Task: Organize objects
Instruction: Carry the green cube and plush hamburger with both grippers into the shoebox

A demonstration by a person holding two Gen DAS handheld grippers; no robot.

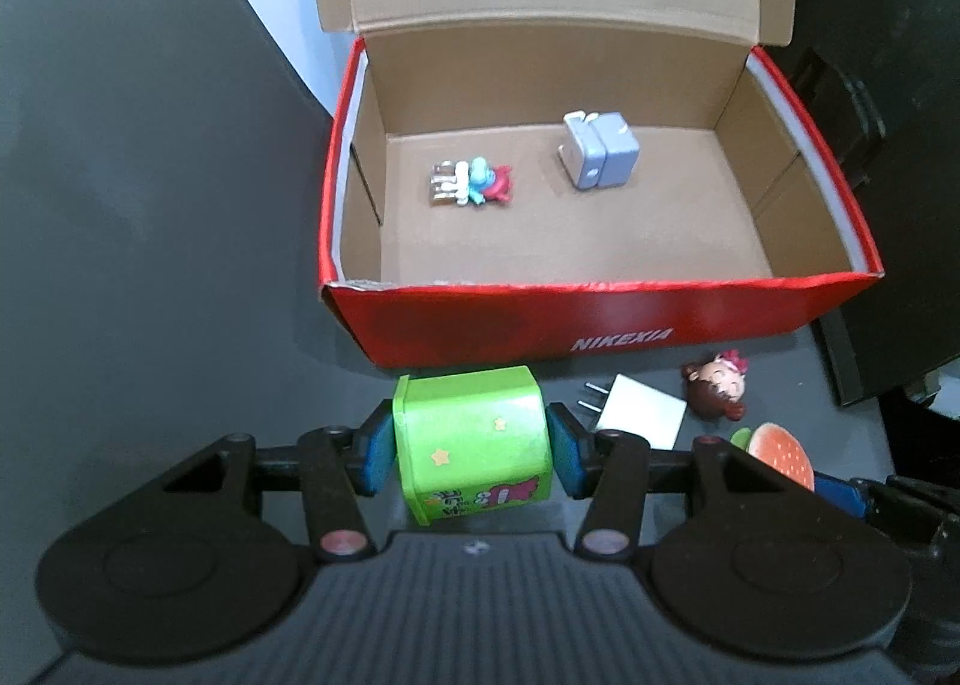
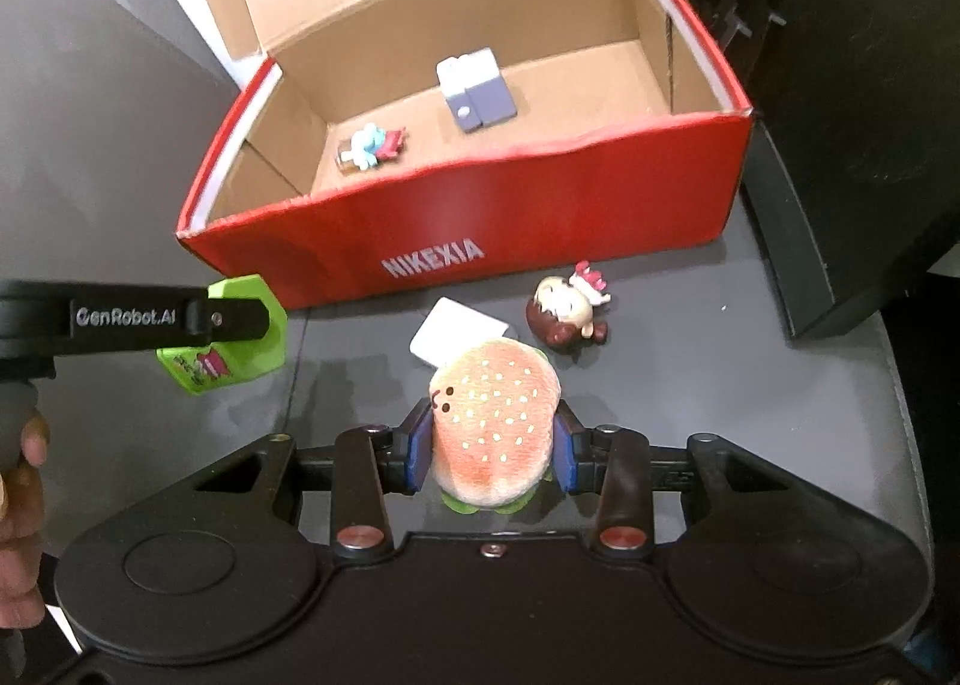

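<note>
My left gripper [image 1: 472, 445] is shut on a green box [image 1: 474, 442] with cartoon print, held just before the open red shoebox [image 1: 600, 319]. My right gripper [image 2: 492, 445] is shut on a plush hamburger [image 2: 492, 421], lifted above the dark table. The same green box [image 2: 240, 349] shows at the left of the right wrist view, under the left gripper's arm. The hamburger [image 1: 780, 454] peeks in at the lower right of the left wrist view. Inside the shoebox [image 2: 480, 217] lie a grey-blue charger [image 1: 600, 150] and a small colourful figure [image 1: 480, 182].
On the table before the shoebox lie a white plug adapter [image 1: 639, 412] and a brown-haired doll figure [image 1: 717, 385]. The adapter [image 2: 456, 334] and the doll [image 2: 567, 310] sit just beyond the hamburger. A hand [image 2: 21, 505] grips the left handle. Dark furniture stands at the right.
</note>
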